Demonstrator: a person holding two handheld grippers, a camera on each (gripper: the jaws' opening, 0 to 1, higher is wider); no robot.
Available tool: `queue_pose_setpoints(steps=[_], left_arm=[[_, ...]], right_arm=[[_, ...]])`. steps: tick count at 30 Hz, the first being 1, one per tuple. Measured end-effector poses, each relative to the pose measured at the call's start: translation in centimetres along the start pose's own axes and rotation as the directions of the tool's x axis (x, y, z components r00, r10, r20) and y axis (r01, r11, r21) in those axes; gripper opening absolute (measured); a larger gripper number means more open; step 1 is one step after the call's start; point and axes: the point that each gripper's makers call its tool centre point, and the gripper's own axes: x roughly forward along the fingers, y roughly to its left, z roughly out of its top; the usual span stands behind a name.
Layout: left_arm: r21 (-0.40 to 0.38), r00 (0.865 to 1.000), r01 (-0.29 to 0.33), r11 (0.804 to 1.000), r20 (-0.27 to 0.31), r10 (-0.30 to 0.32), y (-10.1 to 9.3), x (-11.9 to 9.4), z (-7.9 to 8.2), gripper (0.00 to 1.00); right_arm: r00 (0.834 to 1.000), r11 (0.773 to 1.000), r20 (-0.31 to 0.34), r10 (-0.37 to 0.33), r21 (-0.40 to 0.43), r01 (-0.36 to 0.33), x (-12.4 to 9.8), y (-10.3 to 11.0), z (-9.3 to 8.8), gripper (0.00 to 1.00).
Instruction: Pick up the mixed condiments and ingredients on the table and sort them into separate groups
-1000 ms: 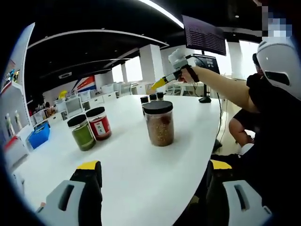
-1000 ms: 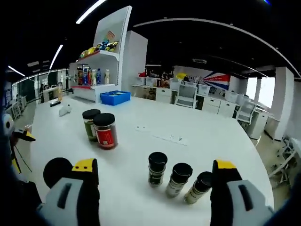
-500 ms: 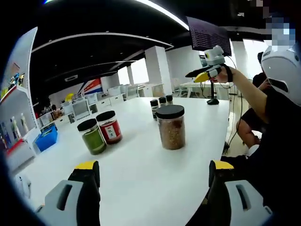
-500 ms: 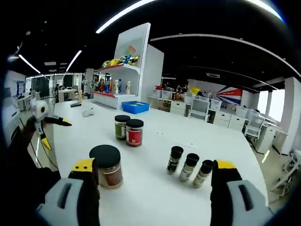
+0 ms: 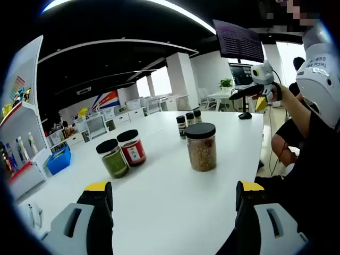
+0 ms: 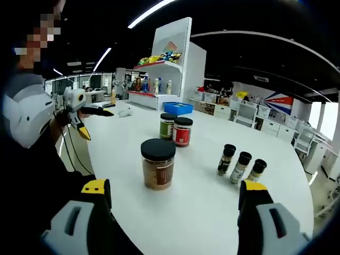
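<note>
On the white table [image 5: 159,186] stands a big black-lidded jar of brown grains [image 5: 201,147], also [image 6: 158,164]. A green jar [image 5: 112,158] and a red jar [image 5: 132,148] stand together, seen again as green jar [image 6: 168,126] and red jar [image 6: 182,132]. Three small spice bottles [image 5: 189,121] form a row [image 6: 240,167]. My left gripper [image 5: 172,194] is open over the near table edge, holding nothing. My right gripper [image 6: 174,191] is open too, well short of the big jar. Each gripper appears in the other's view, held in the air: right gripper [image 5: 260,87], left gripper [image 6: 79,111].
A person in dark clothes holds both grippers at the table's edge. A blue bin [image 6: 178,108] and a white shelf of goods [image 6: 159,69] stand beyond the table. Desks and chairs fill the far room. A small white object [image 6: 125,111] lies on the table's far part.
Both cameras have drawn back and swung; the right gripper view has left the small bottles and now takes in the big jar. The jars and bottles stand where they were. Both grippers stay open.
</note>
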Motion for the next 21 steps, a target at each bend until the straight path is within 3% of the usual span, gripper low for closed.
queue_pose_setpoints(steps=[7, 14, 21], left_arm=[[-0.006, 1.000, 0.003, 1.000, -0.031, -0.004, -0.1, 0.0, -0.9, 0.95], [0.003, 1.000, -0.006, 1.000, -0.024, 0.006, 0.1, -0.1, -0.7, 0.95], [-0.008, 0.999, -0.022, 1.000, -0.035, 0.022, 0.6, -0.5, -1.4, 0.95]], right_arm=[[0.997, 1.000, -0.070, 0.019, 0.010, -0.018, -0.3, 1.3, -3.1, 0.97], [0.998, 0.997, -0.028, 0.060, 0.049, -0.059, -0.4, 2.5, -2.5, 0.97], [0.995, 0.996, -0.051, 0.081, 0.045, -0.078, -0.1, 3.4, -3.0, 0.97]])
